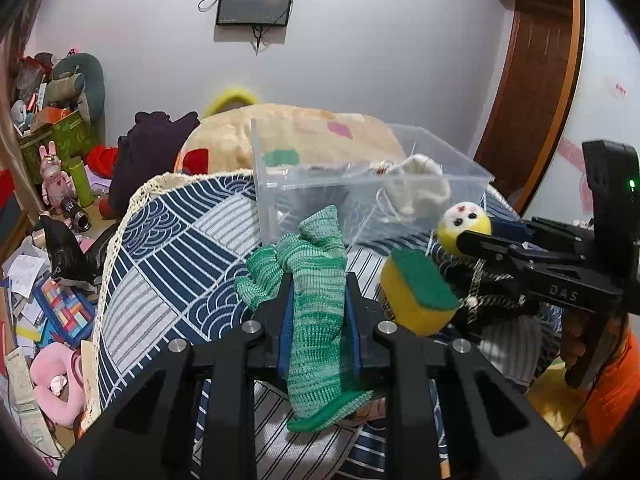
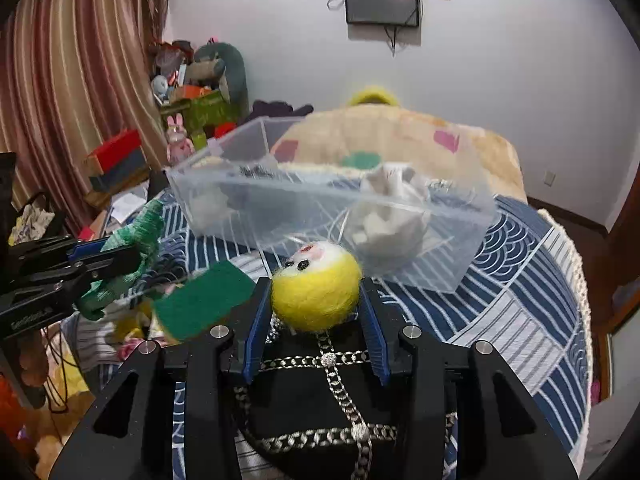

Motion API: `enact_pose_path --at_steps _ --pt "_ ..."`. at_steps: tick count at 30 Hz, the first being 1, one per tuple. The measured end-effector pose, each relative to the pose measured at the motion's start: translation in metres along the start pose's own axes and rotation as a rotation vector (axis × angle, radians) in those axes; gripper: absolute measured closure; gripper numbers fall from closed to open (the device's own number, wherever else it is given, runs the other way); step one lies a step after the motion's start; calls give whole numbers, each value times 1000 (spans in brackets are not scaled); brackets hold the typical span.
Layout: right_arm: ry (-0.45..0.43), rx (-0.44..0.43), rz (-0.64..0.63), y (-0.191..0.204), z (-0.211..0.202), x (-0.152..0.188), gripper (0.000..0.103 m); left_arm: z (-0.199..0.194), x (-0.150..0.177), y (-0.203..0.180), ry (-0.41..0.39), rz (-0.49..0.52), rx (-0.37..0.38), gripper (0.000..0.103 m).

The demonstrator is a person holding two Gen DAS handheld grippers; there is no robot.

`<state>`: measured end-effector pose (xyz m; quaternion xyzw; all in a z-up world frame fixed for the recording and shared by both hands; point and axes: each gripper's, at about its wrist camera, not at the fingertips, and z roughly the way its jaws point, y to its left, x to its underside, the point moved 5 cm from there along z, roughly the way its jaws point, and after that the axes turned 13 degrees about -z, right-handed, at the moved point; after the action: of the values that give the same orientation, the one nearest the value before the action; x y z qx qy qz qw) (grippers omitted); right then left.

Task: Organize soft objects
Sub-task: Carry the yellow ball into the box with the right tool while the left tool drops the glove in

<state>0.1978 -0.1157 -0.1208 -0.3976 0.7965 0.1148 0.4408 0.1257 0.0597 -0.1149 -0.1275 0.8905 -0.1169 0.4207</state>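
Observation:
My left gripper (image 1: 318, 292) is shut on a green knitted sock (image 1: 316, 320), which hangs between its blue pads above the patterned table. My right gripper (image 2: 316, 304) is shut on a yellow felt ball with a face (image 2: 316, 294); it also shows in the left wrist view (image 1: 460, 226). A clear plastic bin (image 1: 360, 184) stands just beyond both grippers and holds a white crumpled soft item (image 2: 384, 220). A yellow sponge with a green scouring top (image 1: 420, 296) lies between the grippers. The left gripper with the sock shows in the right wrist view (image 2: 120, 260).
A black cloth with silver chain trim (image 2: 332, 392) lies under my right gripper. A blue and white patterned tablecloth (image 1: 172, 248) covers the table. A beige blanket heap (image 2: 400, 140) lies behind the bin. Clutter of boxes and toys (image 1: 52, 200) fills the left floor.

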Motion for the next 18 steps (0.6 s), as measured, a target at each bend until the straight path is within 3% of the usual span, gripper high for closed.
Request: enact_pose_path --at_steps 18 --pt "-162 115 -10 -23 -50 -40 64 -34 -66 -37 -178 29 60 81"
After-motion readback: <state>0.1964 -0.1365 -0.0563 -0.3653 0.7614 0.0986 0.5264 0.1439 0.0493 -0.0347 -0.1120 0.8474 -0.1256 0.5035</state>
